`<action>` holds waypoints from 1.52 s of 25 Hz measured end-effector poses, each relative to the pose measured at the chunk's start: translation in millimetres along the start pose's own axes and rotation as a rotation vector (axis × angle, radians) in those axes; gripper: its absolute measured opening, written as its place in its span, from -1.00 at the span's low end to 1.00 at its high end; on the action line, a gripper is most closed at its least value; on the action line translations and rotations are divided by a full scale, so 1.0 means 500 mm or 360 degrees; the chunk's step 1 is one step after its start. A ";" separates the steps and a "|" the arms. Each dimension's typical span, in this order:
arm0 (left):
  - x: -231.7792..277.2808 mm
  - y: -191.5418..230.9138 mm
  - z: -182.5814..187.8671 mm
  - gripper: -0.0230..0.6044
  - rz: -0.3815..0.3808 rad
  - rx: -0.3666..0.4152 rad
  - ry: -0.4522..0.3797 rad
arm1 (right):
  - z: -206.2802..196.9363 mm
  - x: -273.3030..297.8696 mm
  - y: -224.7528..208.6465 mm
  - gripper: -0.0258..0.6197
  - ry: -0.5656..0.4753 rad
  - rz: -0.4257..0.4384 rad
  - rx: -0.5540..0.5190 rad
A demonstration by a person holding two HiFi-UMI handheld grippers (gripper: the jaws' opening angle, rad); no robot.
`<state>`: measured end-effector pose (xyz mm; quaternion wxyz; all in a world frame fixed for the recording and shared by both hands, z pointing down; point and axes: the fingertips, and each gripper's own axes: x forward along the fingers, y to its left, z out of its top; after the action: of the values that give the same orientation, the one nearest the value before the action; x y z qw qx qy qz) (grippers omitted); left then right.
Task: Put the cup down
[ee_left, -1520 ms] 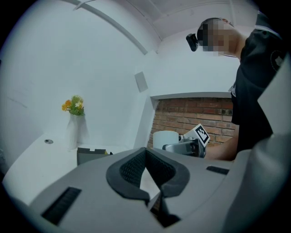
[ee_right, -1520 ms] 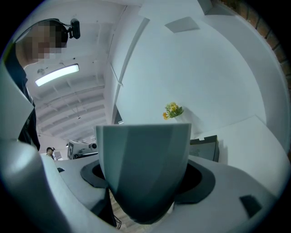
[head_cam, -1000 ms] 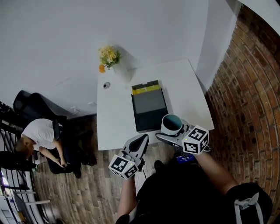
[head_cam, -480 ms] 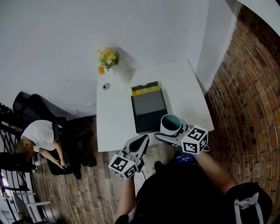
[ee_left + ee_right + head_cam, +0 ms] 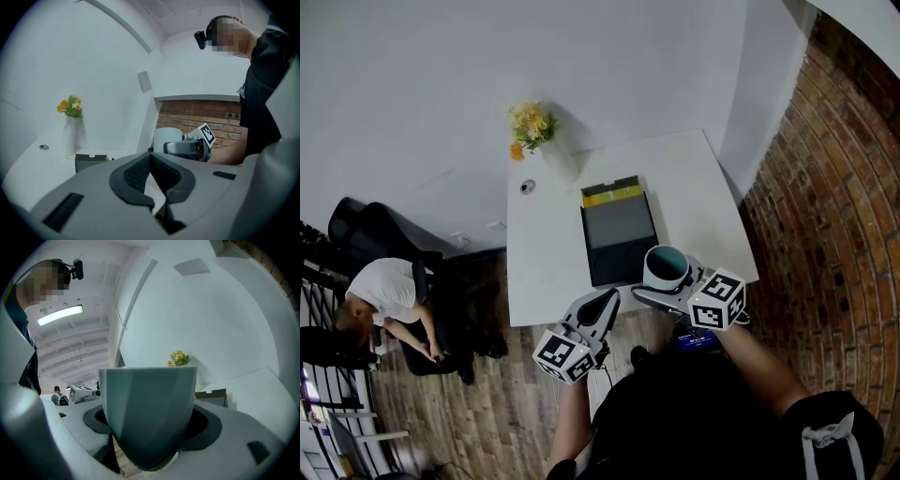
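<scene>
the left gripper (image 5: 602, 302) is the nearest thing, held out just short of the near edge of the grey box (image 5: 621, 234), a little to the box's left. its jaws are pressed together with nothing between them, as the left gripper view shows. its cube with square markers (image 5: 565, 356) sits nearer still, over the wooden floor (image 5: 487, 412).

the right gripper (image 5: 659, 289) is by the near right corner of the grey box. its jaws are closed around the cup (image 5: 667, 266). the cup is pale on the outside and blue-green inside. it stands upright with its open top up. in the right gripper view the cup (image 5: 147, 413) fills the space between the jaws, and its round bottom sits low in them. i cannot tell if the cup touches the counter (image 5: 544, 253). from the left gripper view the cup (image 5: 165, 138) shows to the right of the grey box (image 5: 89, 161), with the right gripper (image 5: 187, 147) around it.

the grey box lies flat in the middle of the white counter. something yellow (image 5: 614, 192) shows at the box's far end.

a small round thing (image 5: 528, 185) lies on the counter past the box's far left corner. farther that way a white vase (image 5: 561, 159) stands with yellow flowers (image 5: 532, 122) in it.

a brick wall (image 5: 825, 206) runs well to the right of the box. well to the left of the box, down on the floor, a person in a white top (image 5: 389, 291) sits in a dark chair (image 5: 370, 230).
</scene>
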<state>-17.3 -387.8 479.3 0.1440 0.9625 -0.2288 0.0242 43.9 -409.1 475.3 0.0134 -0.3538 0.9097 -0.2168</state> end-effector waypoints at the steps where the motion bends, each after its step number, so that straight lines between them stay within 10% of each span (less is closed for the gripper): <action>1: -0.001 0.001 0.000 -0.90 0.0004 0.0000 0.0000 | -0.001 0.000 0.000 0.30 0.0002 0.0001 0.0002; 38: -0.111 0.107 -0.008 -0.90 0.0308 -0.0080 -0.0001 | -0.140 0.323 -0.145 0.30 0.0401 -0.0034 -0.0035</action>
<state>-90.7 -408.2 491.0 0.1651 0.9319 -0.3214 0.0321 -43.4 -534.3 588.9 -0.1072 -0.3335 0.9027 -0.2497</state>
